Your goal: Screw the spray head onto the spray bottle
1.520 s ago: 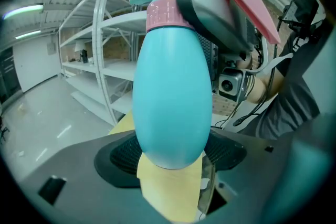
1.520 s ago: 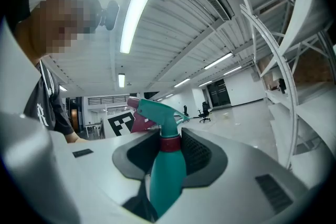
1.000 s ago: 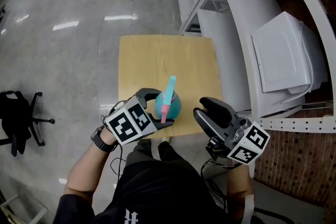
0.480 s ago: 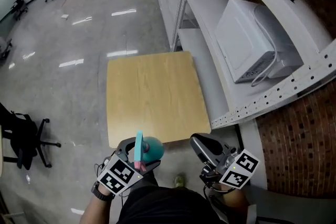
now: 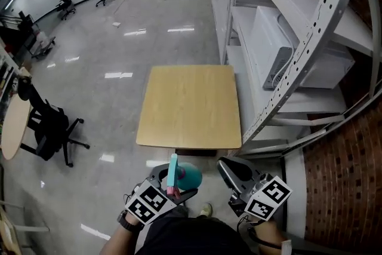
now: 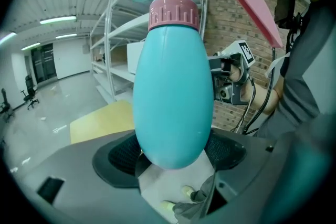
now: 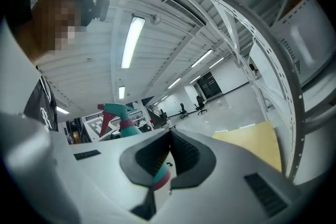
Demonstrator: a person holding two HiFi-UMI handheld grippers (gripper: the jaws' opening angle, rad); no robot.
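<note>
bottle: teal egg-shaped plastic spray bottle (image 6: 173,102), pinched at its lower belly by the left hand-held gripper (image 5: 178,181)
place: it hangs over the floor, nearer the person than the near edge of the pale square wooden bench (image 5: 190,106), and does not touch it
spray head: teal nozzle with a long pink trigger (image 6: 247,2); its pink ribbed collar (image 6: 173,12) sits on the bottle's neck with no gap that i can see
right hand-held gripper (image 5: 230,168): just right of the bottle and apart from it; its jaws have just been closing and are now pressed together on nothing
step: screwing looks finished, though how tight the collar is cannot be told
next: probably carry the bottle far again over the bench, set it upright, then spread the left jaws
</note>
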